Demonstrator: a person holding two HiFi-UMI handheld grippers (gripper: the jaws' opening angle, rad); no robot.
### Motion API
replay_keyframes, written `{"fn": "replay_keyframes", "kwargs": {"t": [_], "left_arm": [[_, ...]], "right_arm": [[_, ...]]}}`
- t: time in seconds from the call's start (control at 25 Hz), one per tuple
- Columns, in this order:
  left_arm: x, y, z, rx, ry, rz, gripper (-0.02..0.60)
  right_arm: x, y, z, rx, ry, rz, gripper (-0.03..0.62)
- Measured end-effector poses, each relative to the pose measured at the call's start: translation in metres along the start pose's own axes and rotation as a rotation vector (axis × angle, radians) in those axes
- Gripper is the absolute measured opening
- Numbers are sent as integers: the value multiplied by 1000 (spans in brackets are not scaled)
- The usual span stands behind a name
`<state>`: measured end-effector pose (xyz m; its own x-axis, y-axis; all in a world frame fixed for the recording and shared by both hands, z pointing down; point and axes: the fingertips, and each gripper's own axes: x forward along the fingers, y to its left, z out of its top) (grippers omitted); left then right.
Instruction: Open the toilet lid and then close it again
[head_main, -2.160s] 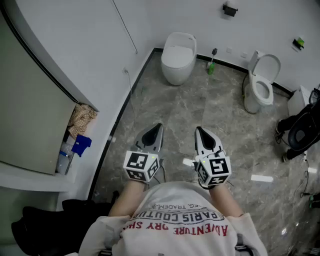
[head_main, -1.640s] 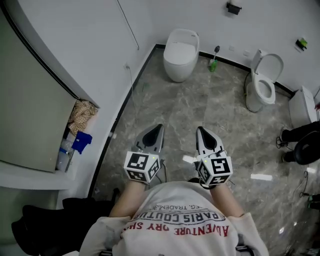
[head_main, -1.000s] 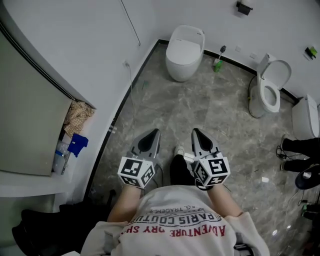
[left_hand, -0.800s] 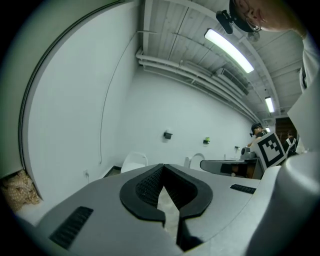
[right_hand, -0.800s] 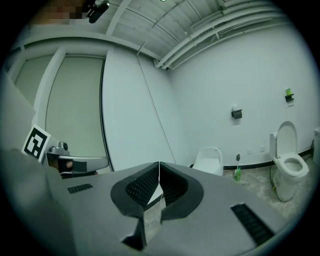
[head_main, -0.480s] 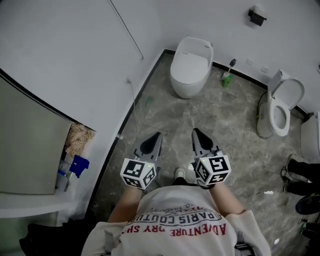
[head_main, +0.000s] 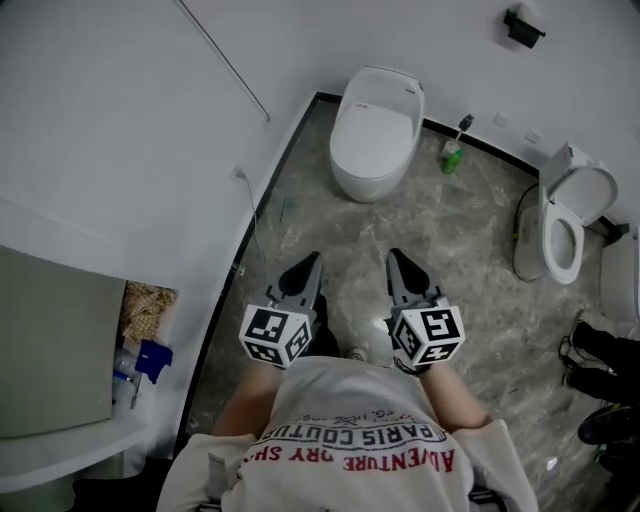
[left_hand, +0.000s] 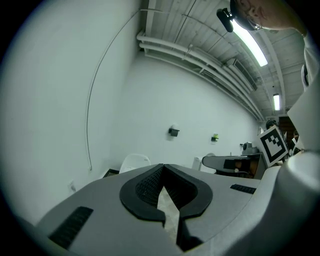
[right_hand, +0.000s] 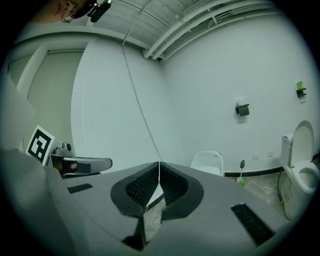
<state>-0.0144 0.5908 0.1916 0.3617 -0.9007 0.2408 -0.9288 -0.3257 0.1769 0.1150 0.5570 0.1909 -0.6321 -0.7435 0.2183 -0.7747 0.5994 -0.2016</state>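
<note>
A white toilet (head_main: 375, 130) with its lid down stands against the far wall, ahead of me across the grey marble floor. It shows small in the left gripper view, as the toilet (left_hand: 134, 162), and in the right gripper view, as the toilet (right_hand: 207, 163). My left gripper (head_main: 308, 263) and right gripper (head_main: 396, 258) are held side by side in front of my body and point toward it, well short of it. Both are shut with nothing between the jaws.
A second toilet (head_main: 566, 222) with its lid up stands at the right. A green bottle with a brush (head_main: 453, 152) sits between the two. The white wall (head_main: 150, 150) carries a thin cable on the left. A shelf with bottles (head_main: 135, 360) is at lower left, shoes (head_main: 600, 350) at right.
I have walked forward: the closed toilet is nearer and larger, and the shelf at the left has slid back. Both grippers stay shut and side by side.
</note>
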Motion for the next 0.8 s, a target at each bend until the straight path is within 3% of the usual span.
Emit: {"fn": "replay_keyframes", "kwargs": {"t": [0.2, 0.6, 0.8], "left_arm": [[89, 69, 11, 6, 28, -72, 8], [262, 232, 76, 41, 66, -200, 8], [329, 279, 77, 34, 132, -261, 8]], "right_arm": [[89, -40, 5, 17, 10, -91, 15], [280, -90, 44, 60, 41, -241, 15], [351, -115, 45, 99, 77, -283, 15]]}}
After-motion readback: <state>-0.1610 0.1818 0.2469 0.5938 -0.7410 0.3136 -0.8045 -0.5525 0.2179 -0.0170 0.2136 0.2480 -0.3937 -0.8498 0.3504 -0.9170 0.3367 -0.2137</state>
